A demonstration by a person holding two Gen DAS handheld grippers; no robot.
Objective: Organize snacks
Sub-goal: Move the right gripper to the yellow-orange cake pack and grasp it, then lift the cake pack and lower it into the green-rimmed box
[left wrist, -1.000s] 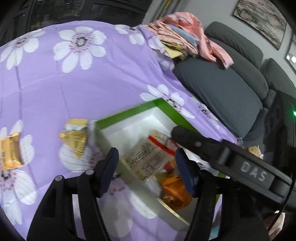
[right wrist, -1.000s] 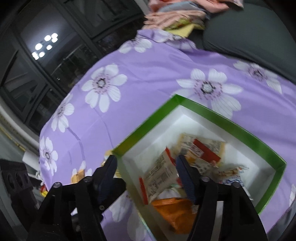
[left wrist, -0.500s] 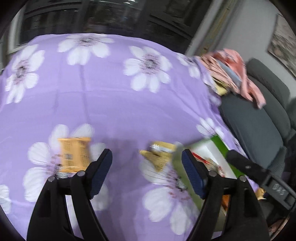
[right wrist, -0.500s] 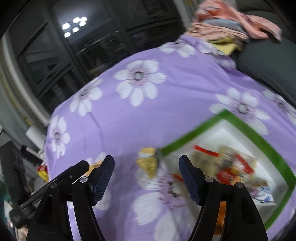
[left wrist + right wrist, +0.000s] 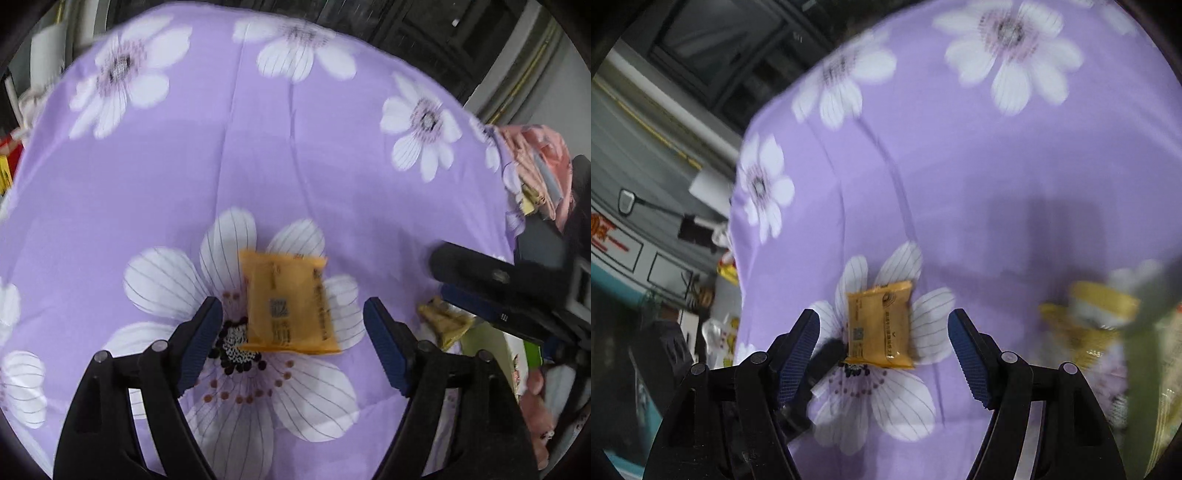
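Note:
An orange snack packet (image 5: 290,302) lies flat on a white flower of the purple cloth; it also shows in the right wrist view (image 5: 879,326). My left gripper (image 5: 293,347) is open and empty, its jaws on either side of the packet's near end, just short of it. My right gripper (image 5: 882,354) is open and empty, hovering above the same packet. A yellow crumpled packet (image 5: 445,326) lies to the right; it is blurred in the right wrist view (image 5: 1093,317). The green-rimmed white box (image 5: 532,350) shows at the right edge, with blurred snacks inside (image 5: 1167,387).
The right gripper's body (image 5: 517,291) crosses the right side of the left wrist view. A pile of pink clothes (image 5: 543,162) lies at the far right by a dark sofa. The cloth's left edge (image 5: 737,236) drops off beside clutter on the floor.
Both grippers have swung left, away from the box, and now centre on the orange packet. Both stay open and empty.

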